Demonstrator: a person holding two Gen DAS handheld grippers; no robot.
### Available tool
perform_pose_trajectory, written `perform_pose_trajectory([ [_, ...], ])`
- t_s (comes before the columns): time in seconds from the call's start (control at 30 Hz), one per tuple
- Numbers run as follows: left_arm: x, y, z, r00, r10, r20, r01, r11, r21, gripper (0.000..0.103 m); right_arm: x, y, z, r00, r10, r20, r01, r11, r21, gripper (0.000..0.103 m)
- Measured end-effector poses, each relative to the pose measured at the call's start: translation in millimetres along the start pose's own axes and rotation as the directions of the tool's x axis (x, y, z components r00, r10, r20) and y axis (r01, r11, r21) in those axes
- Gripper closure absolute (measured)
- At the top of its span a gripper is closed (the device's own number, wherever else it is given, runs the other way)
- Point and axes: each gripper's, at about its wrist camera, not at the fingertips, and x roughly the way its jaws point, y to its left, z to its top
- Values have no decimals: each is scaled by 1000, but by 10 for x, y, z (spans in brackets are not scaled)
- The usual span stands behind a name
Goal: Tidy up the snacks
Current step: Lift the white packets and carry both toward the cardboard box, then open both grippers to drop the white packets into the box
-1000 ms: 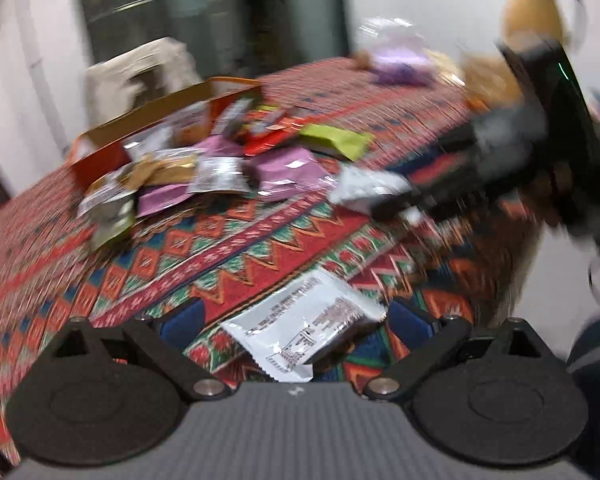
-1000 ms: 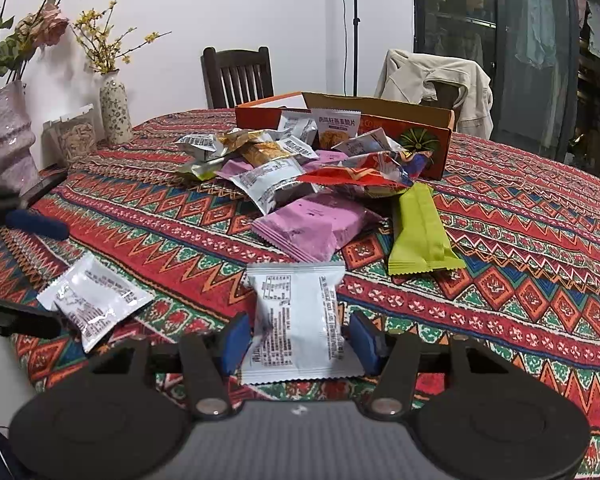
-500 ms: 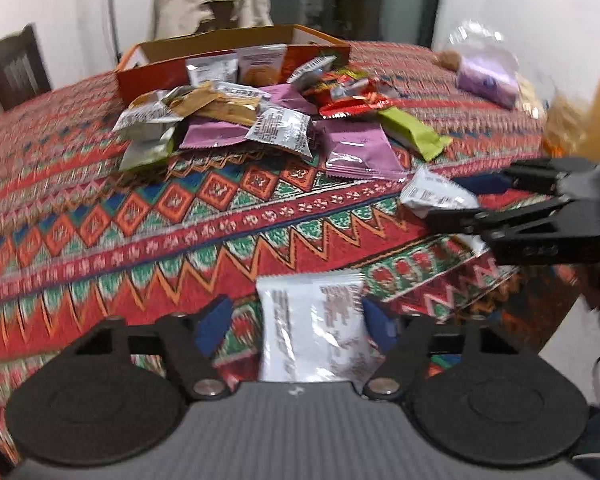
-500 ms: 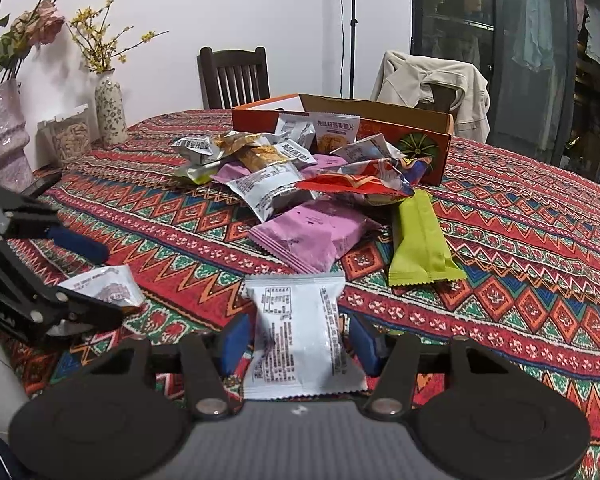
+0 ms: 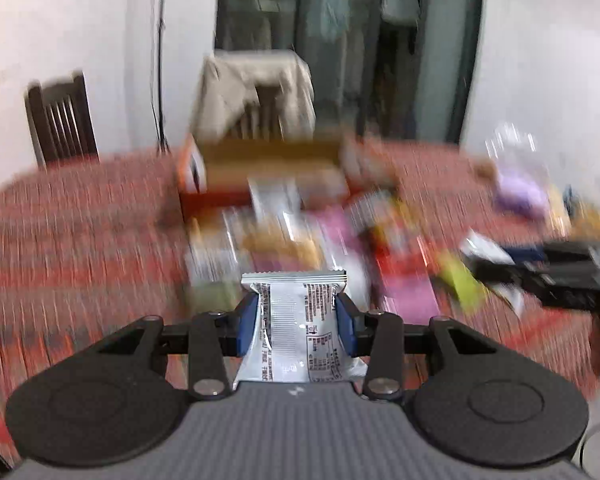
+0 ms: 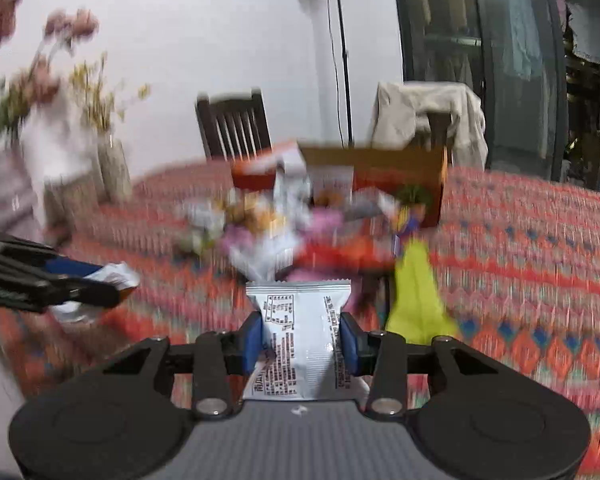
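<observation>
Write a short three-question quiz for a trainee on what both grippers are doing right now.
1. True or false: the left gripper is empty.
2. What does the right gripper hold?
A. a green packet
B. a white packet
C. a vase
3. Fill in: behind the snack pile stands an open orange ____.

Key:
1. False; it is shut on a white snack packet.
2. B; its blue pads squeeze a white packet, while the green packet lies on the tablecloth.
3. box.

- Dark wooden chair (image 6: 234, 126) behind the table (image 6: 540, 232).
- Beige garment (image 6: 424, 114) draped over a second chair.
- Blurred flower vases (image 6: 110, 160) at left.
</observation>
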Motion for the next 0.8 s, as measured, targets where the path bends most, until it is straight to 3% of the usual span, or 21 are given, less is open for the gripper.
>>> perform_pose_trajectory([
  [0.07, 287, 211, 475, 999, 6, 31, -6, 1000, -11, 61, 112, -139, 379, 998, 6, 56, -7, 1000, 11, 63],
  [0.17, 983, 503, 1157, 1000, 27, 10, -27, 999, -30, 61, 568, -359, 1027, 996, -29, 81, 31, 999, -16, 63],
  [0.3, 2187, 671, 1750, 987, 154, -43, -153, 988, 28, 61, 1744, -842, 1725, 993, -107, -40, 107, 994, 4, 63],
  [0.37, 2749, 744, 1882, 975, 195, -109, -193, 981, 27, 61, 2328, -1045, 1898, 978, -167, -122, 168, 986, -4, 63],
  [0.43, 3158, 792, 1941, 965, 214, -153, -214, 977, 13, 61, 2903, -1242, 2003, 943, -255, -213, 257, 966, -17, 63],
  [0.53, 3507, 801, 1890, 951, 242, -191, -241, 970, 28, 59, 3441, -1496, 2009, 910, -281, -305, 312, 948, 57, 62],
  [0.6, 3597, 815, 1749, 933, 280, -227, -278, 960, 41, 55, 3619, -1551, 1992, 878, -347, -329, 369, 930, 3, 63],
  [0.67, 3642, 821, 1693, 913, 313, -261, -312, 949, 47, 54, 3627, -1555, 2027, 885, -357, -299, 369, 929, -15, 55],
  [0.8, 3562, 853, 1746, 929, 305, -209, -315, 949, -12, 28, 3719, -1508, 2030, 891, -336, -306, 328, 941, -81, 48],
])
